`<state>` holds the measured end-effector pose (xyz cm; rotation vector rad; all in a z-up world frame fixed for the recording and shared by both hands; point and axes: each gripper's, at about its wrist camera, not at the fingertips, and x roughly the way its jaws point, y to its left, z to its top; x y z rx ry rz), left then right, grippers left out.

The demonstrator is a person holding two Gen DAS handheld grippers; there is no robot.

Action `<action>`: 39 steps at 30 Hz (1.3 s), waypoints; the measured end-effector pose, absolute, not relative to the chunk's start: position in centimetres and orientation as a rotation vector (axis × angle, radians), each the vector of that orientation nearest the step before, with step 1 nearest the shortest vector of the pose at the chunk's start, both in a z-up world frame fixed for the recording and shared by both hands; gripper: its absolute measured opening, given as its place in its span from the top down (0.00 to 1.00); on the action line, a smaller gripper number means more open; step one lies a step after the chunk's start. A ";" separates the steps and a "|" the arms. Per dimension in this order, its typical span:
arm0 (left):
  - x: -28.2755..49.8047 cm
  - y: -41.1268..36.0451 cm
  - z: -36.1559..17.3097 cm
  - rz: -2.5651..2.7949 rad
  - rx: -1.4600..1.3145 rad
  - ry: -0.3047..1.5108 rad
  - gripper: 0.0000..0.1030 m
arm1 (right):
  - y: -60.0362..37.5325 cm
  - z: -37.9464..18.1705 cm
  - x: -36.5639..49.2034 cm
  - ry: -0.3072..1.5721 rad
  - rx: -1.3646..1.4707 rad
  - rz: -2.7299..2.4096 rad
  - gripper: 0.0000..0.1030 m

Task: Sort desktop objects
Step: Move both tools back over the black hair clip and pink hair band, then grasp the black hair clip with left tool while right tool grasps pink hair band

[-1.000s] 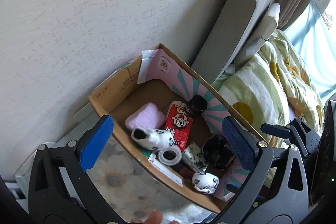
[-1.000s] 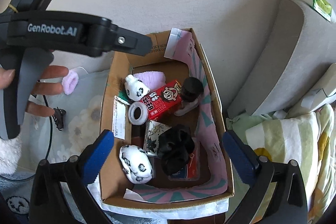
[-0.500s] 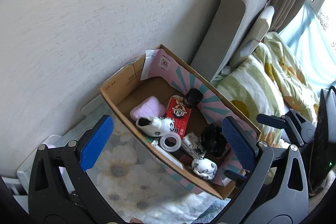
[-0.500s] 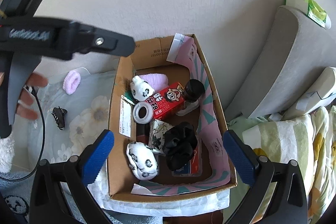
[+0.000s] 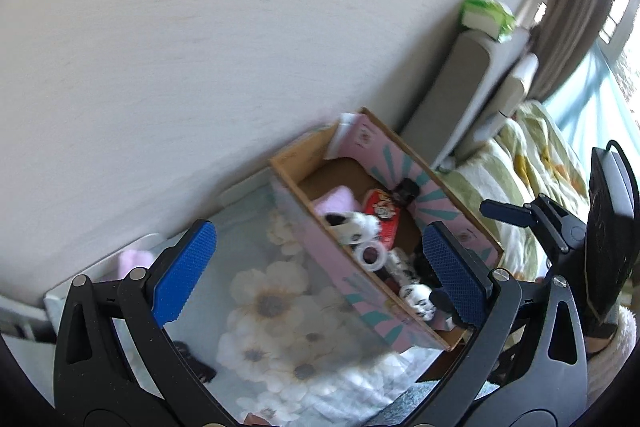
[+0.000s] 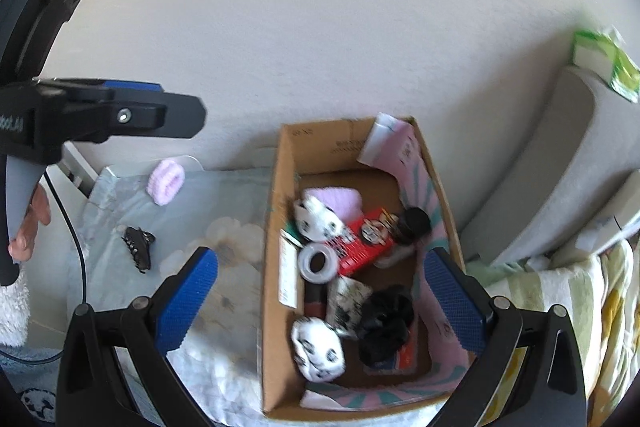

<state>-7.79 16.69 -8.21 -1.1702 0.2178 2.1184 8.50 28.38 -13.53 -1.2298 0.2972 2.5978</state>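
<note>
Standing against a pale, rough-plastered wall, the cardboard box (image 6: 276, 267) rests on a desk covered by a glossy floral cloth (image 6: 224, 243); its inner walls are lined with pink paper bearing teal rays. Inside lie a fluffy lilac cloth (image 6: 340, 199), two rounded white pouches with black panda markings (image 6: 318, 219) (image 6: 318, 349), a red printed carton (image 6: 362, 241), a grey roll of tape (image 6: 318, 263) lying flat with its hole upward, a dark cylindrical cap (image 6: 414, 223) and a crumpled black scrunchie (image 6: 386, 323). Outside the box, on the cloth, sit a ribbed lilac hair tie (image 6: 166, 181) near the wall and a toothed black hair claw (image 6: 138, 245) nearer the viewer, well apart from each other. The right tool (image 6: 322, 303) hangs above the box with its two blue, knurled pads (image 6: 186, 301) spread wide and nothing between them. The left tool (image 5: 316, 275), seen from its own camera, is likewise spread wide and empty, its pads (image 5: 184, 269) framing the cloth and the box's near wall; in the right wrist view its black body (image 6: 100, 115) projects from the left edge. A grey padded headboard (image 6: 560, 167) carrying a green tissue pack (image 6: 604, 65) stands to the right, beside striped bedding (image 6: 560, 291).
</note>
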 end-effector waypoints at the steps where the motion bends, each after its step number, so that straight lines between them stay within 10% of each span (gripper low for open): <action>1: -7.9 16.0 -8.2 2.133 -1.173 0.212 0.00 | 28.2 -13.4 8.1 0.292 -1.230 2.610 0.00; 25: -8.5 -5.9 -15.4 2.445 -1.593 -0.164 0.00 | 17.6 -15.7 -6.9 0.106 -1.521 2.896 0.00; 39: -6.1 -4.4 -25.5 2.502 -1.811 -0.351 0.00 | 16.9 -23.1 -15.9 0.815 -1.799 2.709 0.00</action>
